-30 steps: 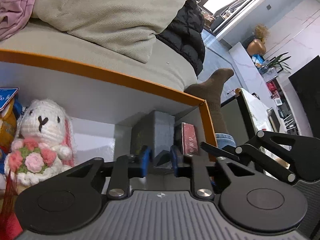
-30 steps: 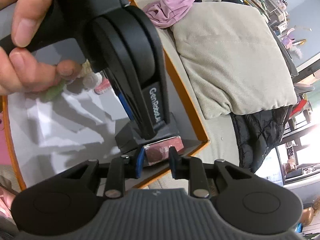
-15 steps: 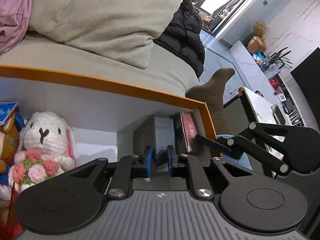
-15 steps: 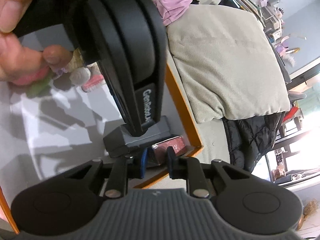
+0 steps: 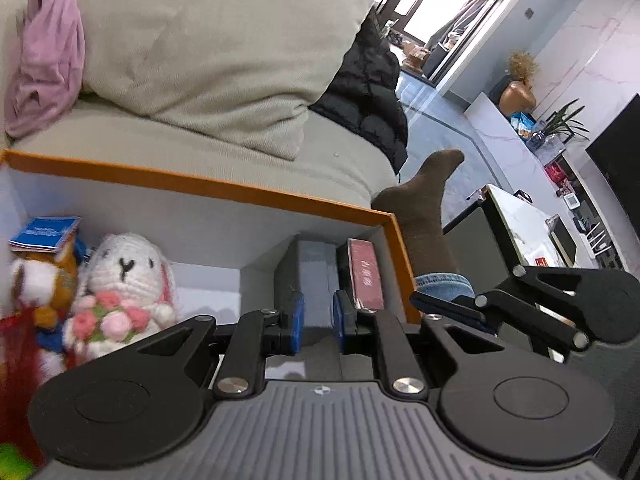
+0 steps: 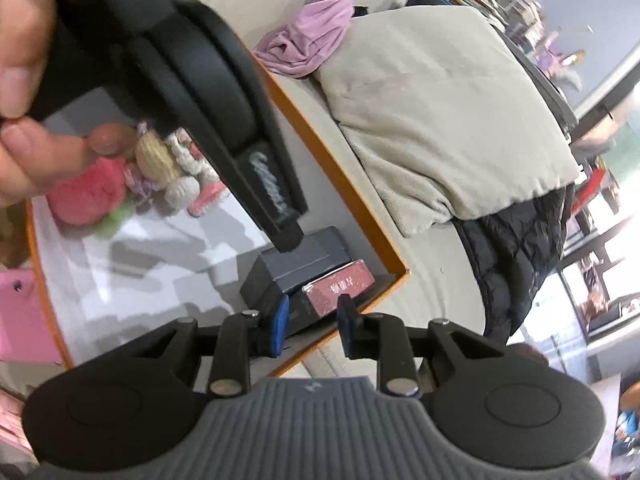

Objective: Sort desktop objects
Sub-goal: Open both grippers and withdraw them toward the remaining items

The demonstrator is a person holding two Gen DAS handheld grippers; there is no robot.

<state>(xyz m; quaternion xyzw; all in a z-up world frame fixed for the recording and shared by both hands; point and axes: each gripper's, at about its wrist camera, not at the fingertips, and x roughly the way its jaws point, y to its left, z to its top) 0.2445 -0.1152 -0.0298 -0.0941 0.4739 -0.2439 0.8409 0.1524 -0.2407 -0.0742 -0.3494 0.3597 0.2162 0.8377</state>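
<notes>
- Both grippers — left (image 5: 316, 322) and right (image 6: 313, 326) — have let go and backed off, jaws apart, empty.
- Grey box (image 6: 300, 266) and red pack (image 6: 340, 288) sit side by side in the tray's (image 5: 256, 196) corner — placement looks complete.

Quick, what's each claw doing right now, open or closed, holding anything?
Left claw: open, holding nothing, poised at the grey box.
Right claw: open, holding nothing, the red box just beyond its fingers.
</notes>
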